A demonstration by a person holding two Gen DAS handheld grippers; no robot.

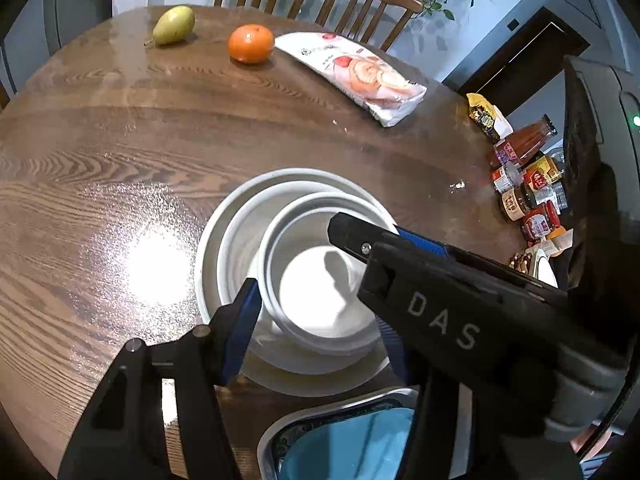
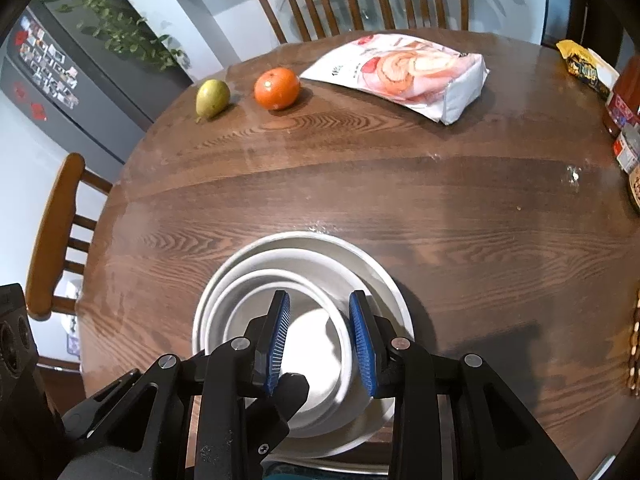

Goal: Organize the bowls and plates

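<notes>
Dishes number three, all white and nested near the front edge of the round wooden desk [image 1: 120, 152]: a wide plate [image 1: 209, 248] at the bottom, a middle bowl [image 1: 244, 240] inside it, and the smallest bowl [image 1: 312, 280] on top, sitting off-centre toward the right.

Two tools work on that smallest bowl. The right hand-held gripper [image 2: 319, 300] straddles its right rim, one blue pad inside and one outside. Its jaws are drawn in as narrow as they go, closed on the rim. The left hand-held gripper [image 1: 316, 316] reaches across the bowl's near side. One pad [image 1: 244, 320] lies against the outer wall. The other pad is mostly hidden behind the right tool's black body, so I cannot tell whether it grips.

Farther back lie one pear [image 1: 173, 25], one orange [image 1: 251, 44] and one white-and-pink bag [image 1: 360, 76]. A yellow packet [image 1: 486, 114] and a crowd of bottles and jars [image 1: 524, 176] line the right edge. One tray [image 1: 280, 432] with a blue inside sits just in front of the stack. Two chairs [image 2: 304, 4] stand behind the desk and a third [image 2: 56, 236] at its left side.
</notes>
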